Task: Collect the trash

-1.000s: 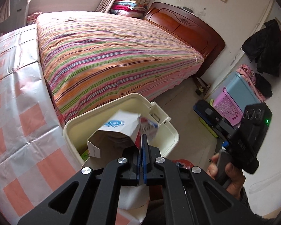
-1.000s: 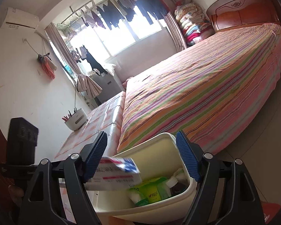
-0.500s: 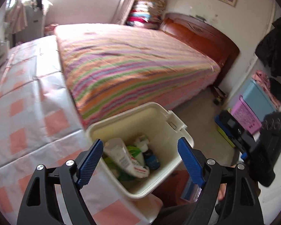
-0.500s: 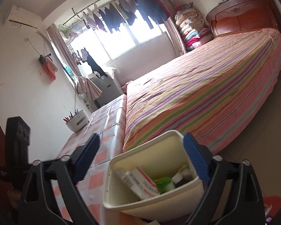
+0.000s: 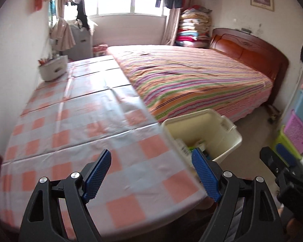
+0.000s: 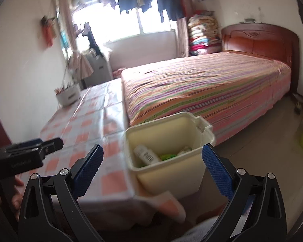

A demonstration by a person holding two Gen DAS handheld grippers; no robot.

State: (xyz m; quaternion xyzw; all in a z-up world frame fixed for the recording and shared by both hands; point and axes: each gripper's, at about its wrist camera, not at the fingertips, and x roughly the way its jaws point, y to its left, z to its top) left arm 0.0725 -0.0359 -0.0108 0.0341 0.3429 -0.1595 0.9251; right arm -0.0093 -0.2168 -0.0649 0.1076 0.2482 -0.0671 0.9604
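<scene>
A cream plastic trash bin [image 6: 198, 173] stands beside the table's right edge, also in the left wrist view [image 5: 230, 139]. Inside lie a white box with a barcode [image 6: 146, 155], a green packet [image 6: 167, 156] and other trash. My left gripper [image 5: 151, 174] is open and empty, over the checked tablecloth [image 5: 70, 133], left of the bin. My right gripper [image 6: 151, 169] is open and empty, above and in front of the bin. The left gripper also shows at the left of the right wrist view [image 6: 33, 148].
A bed with a striped cover [image 5: 192, 80] runs behind the bin and along the table. A white holder with pens [image 5: 52, 69] stands at the table's far left by the wall. Coloured plastic baskets [image 5: 297, 133] stand on the floor at right.
The left gripper opened and let the carton fall into the bin, then swung left and back over the table. The right gripper stayed open and drew back a little.
</scene>
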